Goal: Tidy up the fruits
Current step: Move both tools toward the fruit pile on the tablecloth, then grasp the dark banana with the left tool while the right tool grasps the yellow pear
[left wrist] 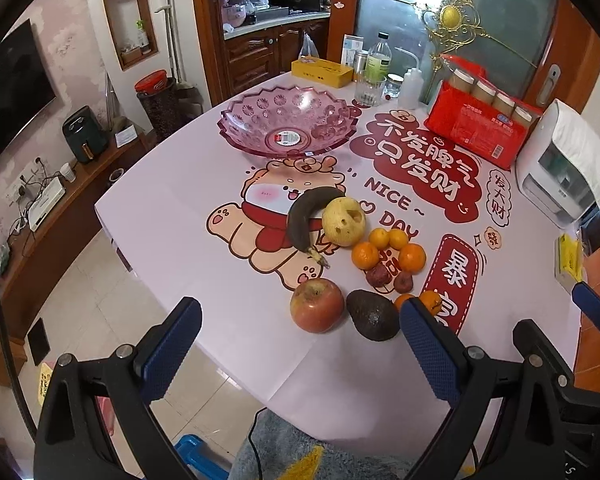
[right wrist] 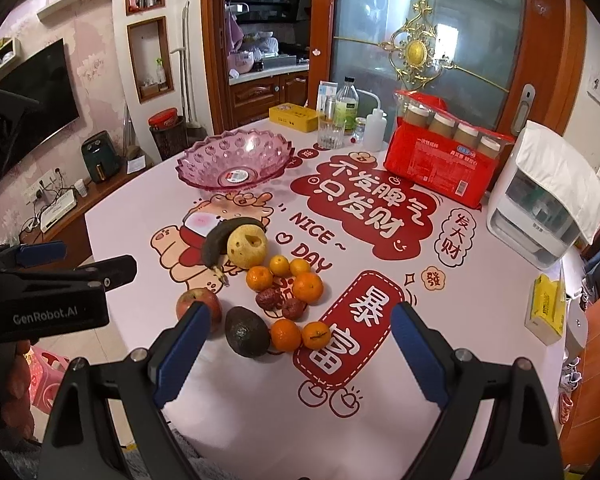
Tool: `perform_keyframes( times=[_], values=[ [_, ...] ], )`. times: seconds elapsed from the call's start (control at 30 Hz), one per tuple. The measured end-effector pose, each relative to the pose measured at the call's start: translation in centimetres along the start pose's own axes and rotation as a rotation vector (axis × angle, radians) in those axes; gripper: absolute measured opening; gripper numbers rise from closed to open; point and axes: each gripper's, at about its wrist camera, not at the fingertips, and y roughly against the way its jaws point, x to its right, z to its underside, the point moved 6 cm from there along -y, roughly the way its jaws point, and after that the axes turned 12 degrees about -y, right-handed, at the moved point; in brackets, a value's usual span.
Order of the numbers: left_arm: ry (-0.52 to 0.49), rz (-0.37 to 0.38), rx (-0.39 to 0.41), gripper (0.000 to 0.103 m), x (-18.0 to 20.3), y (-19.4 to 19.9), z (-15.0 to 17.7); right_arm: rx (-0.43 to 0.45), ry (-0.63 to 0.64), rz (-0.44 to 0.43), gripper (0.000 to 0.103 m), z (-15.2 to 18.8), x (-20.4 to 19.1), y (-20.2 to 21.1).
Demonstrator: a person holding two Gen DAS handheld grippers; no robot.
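An empty pink glass bowl [left wrist: 285, 122] [right wrist: 233, 162] stands at the far left of the table. Nearer lie a dark banana [left wrist: 302, 220] [right wrist: 219, 236], a yellow pear [left wrist: 344, 222] [right wrist: 247, 245], several small oranges [left wrist: 410, 258] [right wrist: 308, 287], two red dates [left wrist: 378, 274] [right wrist: 267, 298], a red apple [left wrist: 318, 306] [right wrist: 197, 302] and a dark avocado [left wrist: 372, 316] [right wrist: 245, 332]. My left gripper [left wrist: 300, 354] is open and empty, above the table's near edge, in front of the apple and avocado. My right gripper [right wrist: 300, 354] is open and empty, just short of the avocado and two oranges.
At the back stand a yellow box [left wrist: 322, 72], a bottle [left wrist: 378, 60], a glass [left wrist: 368, 90] and a red pack of jars [left wrist: 480, 124]. A white appliance [left wrist: 560, 168] and a yellow tissue pack [right wrist: 546, 308] sit on the right. The floor drops off left of the table.
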Motion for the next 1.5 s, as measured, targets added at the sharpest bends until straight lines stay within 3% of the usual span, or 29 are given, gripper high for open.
perform_keyframes(
  times=[0.27, 0.53, 0.77, 1.07, 1.3, 1.5],
  values=[
    [-0.062, -0.039, -0.003, 0.099, 0.2, 2.1, 0.2, 0.033, -0.032, -0.025, 0.092, -0.2, -0.4, 1.6],
    [-0.040, 0.012, 0.030, 0.099, -1.3, 1.7, -1.2, 0.045, -0.047, 0.003, 0.092, -0.5, -0.5, 1.2],
    [-0.101, 0.021, 0.027, 0.099, -3.6, -1.1, -4.7, 0.017, -0.157, 0.098, 0.092, -2.3, 0.2, -1.4],
    [-0.238, 0.018, 0.084, 0.099, -5.7, -4.4, -9.6, 0.005, -0.242, 0.167, 0.092, -3.6, -1.2, -4.8],
    [-0.277, 0.093, 0.024, 0.099, -6.6, -9.5, -10.8, -0.043, -0.250, 0.176, 0.092, -4.1, -3.6, -8.6],
    [-0.314, 0.138, -0.002, 0.099, -6.1, -14.1, -11.5, -0.021, -0.241, 0.202, 0.092, -4.8, -4.6, -11.5]
  ],
)
